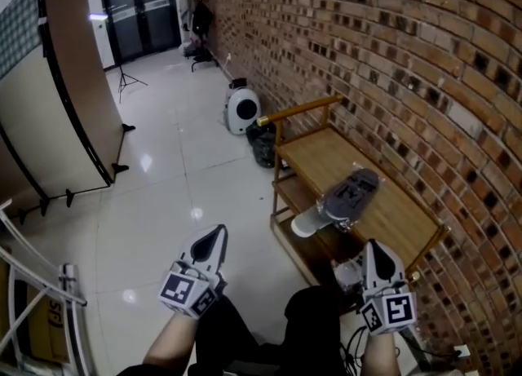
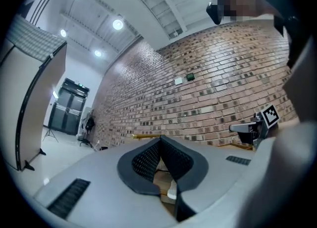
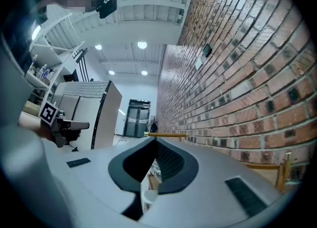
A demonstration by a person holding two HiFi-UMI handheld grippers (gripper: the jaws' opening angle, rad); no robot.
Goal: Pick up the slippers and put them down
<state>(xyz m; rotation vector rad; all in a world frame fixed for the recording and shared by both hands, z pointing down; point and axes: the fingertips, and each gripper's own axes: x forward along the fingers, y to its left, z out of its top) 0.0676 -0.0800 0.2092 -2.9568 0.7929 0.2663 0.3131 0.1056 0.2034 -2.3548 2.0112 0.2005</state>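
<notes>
Hardly anything is legible. A cardboard box (image 1: 39, 317) at the lower left of the head view bears dark print, partly hidden and too blurred to read. The cubes (image 1: 189, 293) on the left tool (image 1: 218, 233) and right tool (image 1: 372, 245) carry black-and-white square patterns, no letters. Two small plaques (image 2: 179, 80) on the brick wall (image 2: 233, 68) are too small to read.

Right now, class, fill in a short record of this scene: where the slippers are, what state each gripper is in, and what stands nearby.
Slippers: dark slipper lying on the wooden rack; a pale one, probably its pair, juts past the rack's edge
Left gripper: shut, empty, over the floor, clear of the rack
Right gripper: shut, empty, by the rack's near end
Behind the rack: brick wall
On the floor: white round appliance by the wall
</notes>
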